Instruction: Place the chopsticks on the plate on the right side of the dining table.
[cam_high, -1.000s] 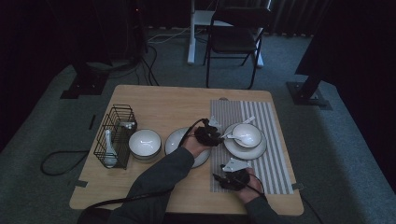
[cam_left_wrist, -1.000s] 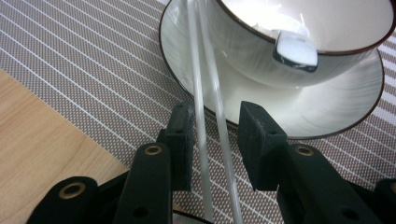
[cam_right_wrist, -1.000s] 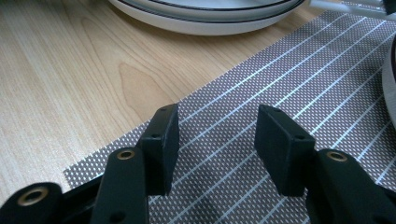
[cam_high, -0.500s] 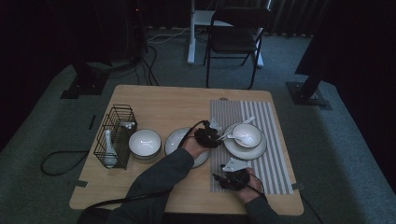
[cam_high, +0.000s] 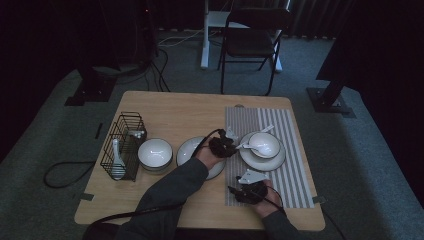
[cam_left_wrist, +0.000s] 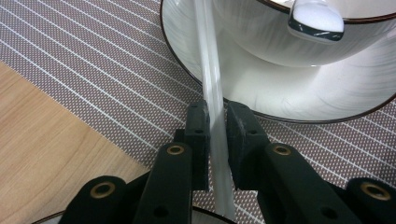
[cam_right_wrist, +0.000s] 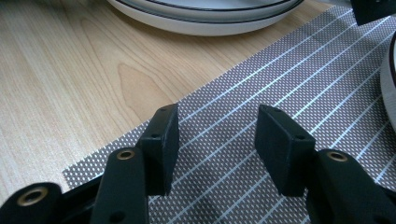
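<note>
L gripper (cam_left_wrist: 215, 122) has just been closing and now pinches a white spoon handle (cam_left_wrist: 208, 70) at the saucer (cam_left_wrist: 299, 93) rim, 12 o'clock from its jaws; handle's lower end cut off, spoon's other end hidden. R gripper (cam_right_wrist: 215, 135) gapes, nothing gripped, over the striped mat (cam_right_wrist: 280, 74).

The high view looks forward and down on the whole table (cam_high: 165, 107) from above its near side. Each gripper view sits close to the striped mat (cam_high: 295, 180), facing along its own jaws. All three share the mat (cam_left_wrist: 102, 70) (cam_right_wrist: 280, 79).
</note>
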